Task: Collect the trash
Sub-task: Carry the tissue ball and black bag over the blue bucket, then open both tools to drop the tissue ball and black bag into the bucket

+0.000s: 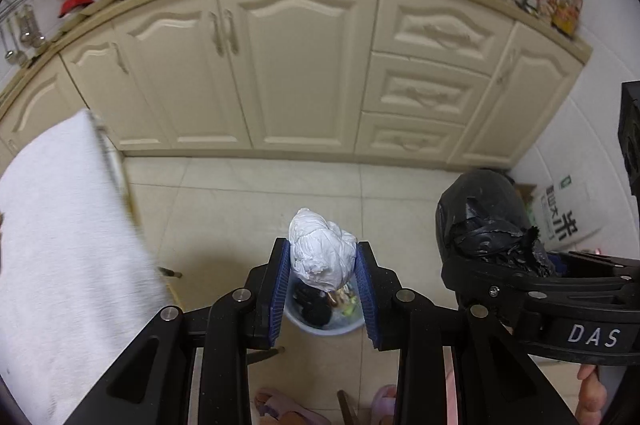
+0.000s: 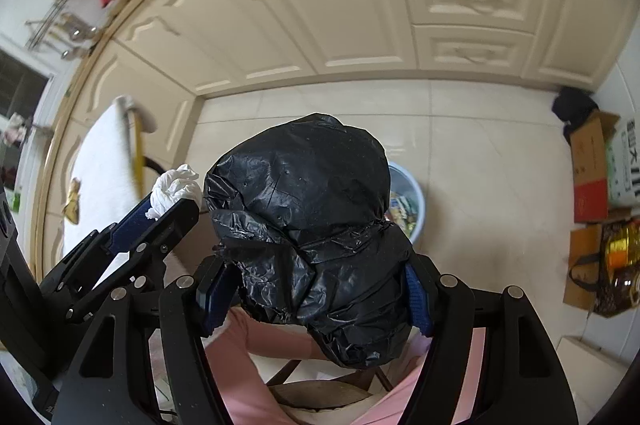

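I hold the black bag [image 2: 304, 233] clenched in my right gripper [image 2: 316, 289], its bulk hiding the bin [image 2: 416, 201] at two o'clock. My left gripper [image 1: 322, 265] pinches the white wad [image 1: 322, 253] directly over that bin; open floor surrounds its rim.

One white paper wad [image 1: 322, 249], one black bag bundle [image 2: 308, 225], one bin [image 2: 408, 201], two grippers [image 1: 322, 299]
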